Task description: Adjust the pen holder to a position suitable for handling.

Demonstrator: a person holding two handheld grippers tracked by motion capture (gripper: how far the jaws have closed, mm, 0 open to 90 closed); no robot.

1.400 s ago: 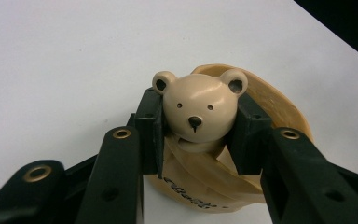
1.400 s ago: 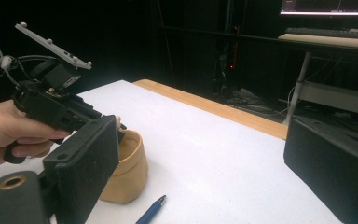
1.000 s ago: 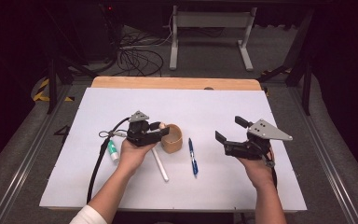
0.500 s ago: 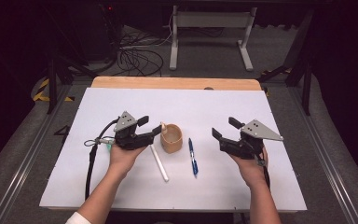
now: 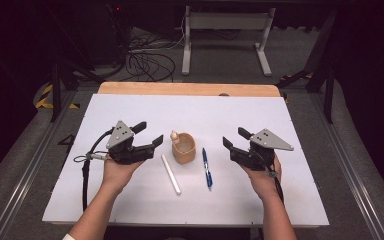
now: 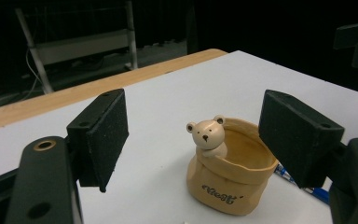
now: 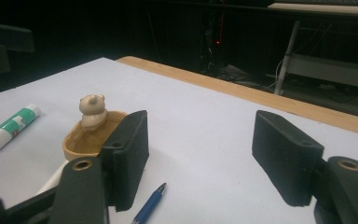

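Left gripper (image 5: pixel 147 135): I see its jaws wide, just been opening, holding nothing.
Right gripper (image 5: pixel 236 138): jaws closing, empty.
Bear cup (image 5: pixel 184 148): mid-tabletop (image 5: pixel 280 195) between them; probably hard, breakable. I'd grip its rim.

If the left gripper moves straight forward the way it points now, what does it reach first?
Most likely the bear-shaped cup: it stands upright directly ahead of the open left gripper, with bare table between them. The depth is hard to judge.
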